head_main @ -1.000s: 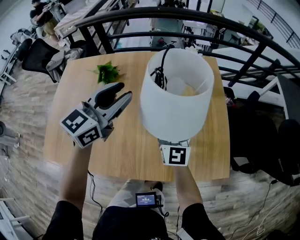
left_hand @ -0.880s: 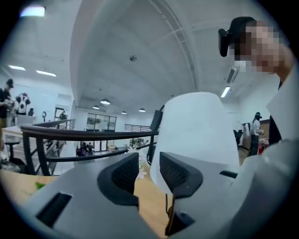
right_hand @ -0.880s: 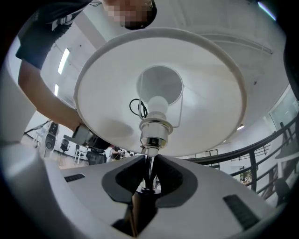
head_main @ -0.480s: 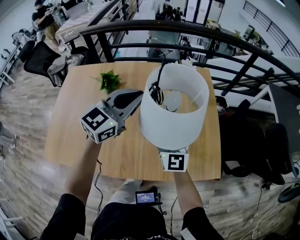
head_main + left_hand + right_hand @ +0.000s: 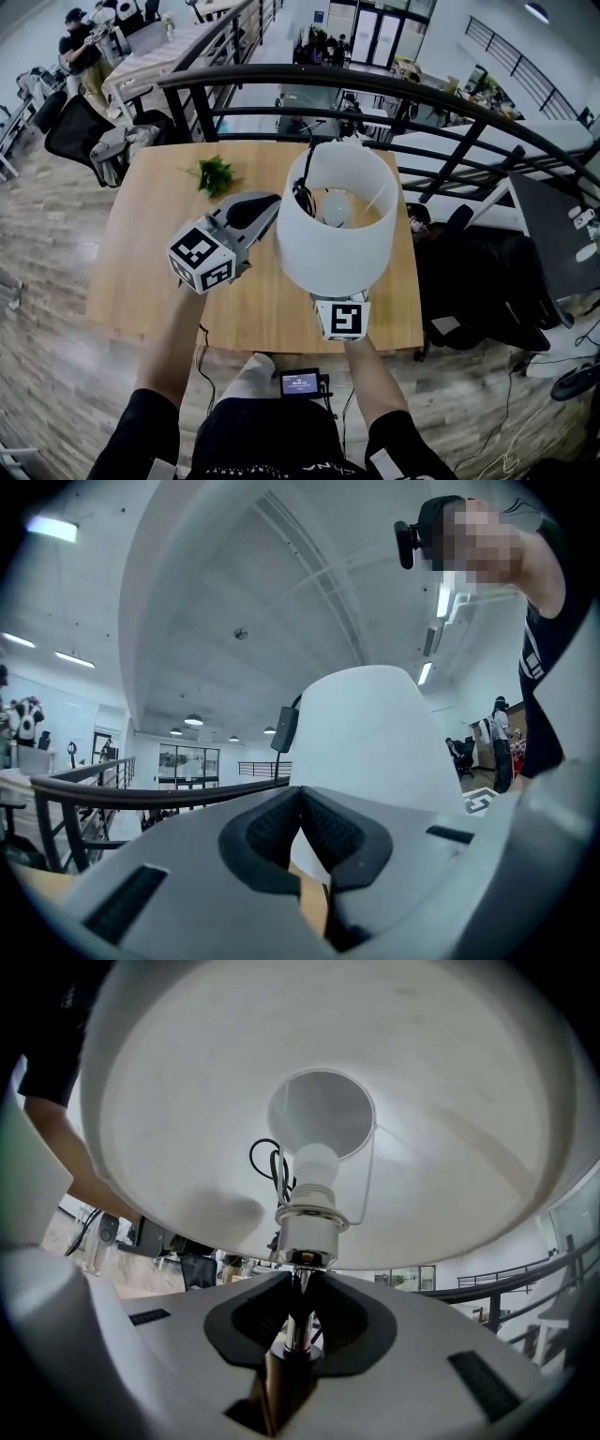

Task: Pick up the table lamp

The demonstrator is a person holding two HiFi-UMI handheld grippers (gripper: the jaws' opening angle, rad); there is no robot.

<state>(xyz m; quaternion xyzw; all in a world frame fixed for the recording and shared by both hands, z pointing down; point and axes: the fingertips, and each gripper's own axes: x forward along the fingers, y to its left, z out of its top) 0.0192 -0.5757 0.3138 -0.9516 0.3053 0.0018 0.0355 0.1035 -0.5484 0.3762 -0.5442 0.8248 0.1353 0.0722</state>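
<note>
The table lamp has a wide white shade (image 5: 333, 234) and is held upright over the wooden table (image 5: 150, 253). Its base is hidden under the shade. In the right gripper view my right gripper (image 5: 298, 1314) is shut on the lamp's thin metal stem (image 5: 296, 1335), just below the chrome socket (image 5: 306, 1232) and bulb (image 5: 317, 1162). In the head view only its marker cube (image 5: 339, 318) shows below the shade. My left gripper (image 5: 265, 201) hovers close to the shade's left side, shut with nothing between its pads (image 5: 323, 829). The shade (image 5: 375, 738) fills that view ahead.
A small green plant (image 5: 216, 174) lies at the table's far left. A black cord (image 5: 305, 192) hangs over the shade's far rim. A dark metal railing (image 5: 412, 94) runs right behind the table. Black office chairs (image 5: 75, 131) stand at the back left.
My left gripper's jaws have shut and it has risen toward the shade. My right gripper has lifted the lamp higher above the table.
</note>
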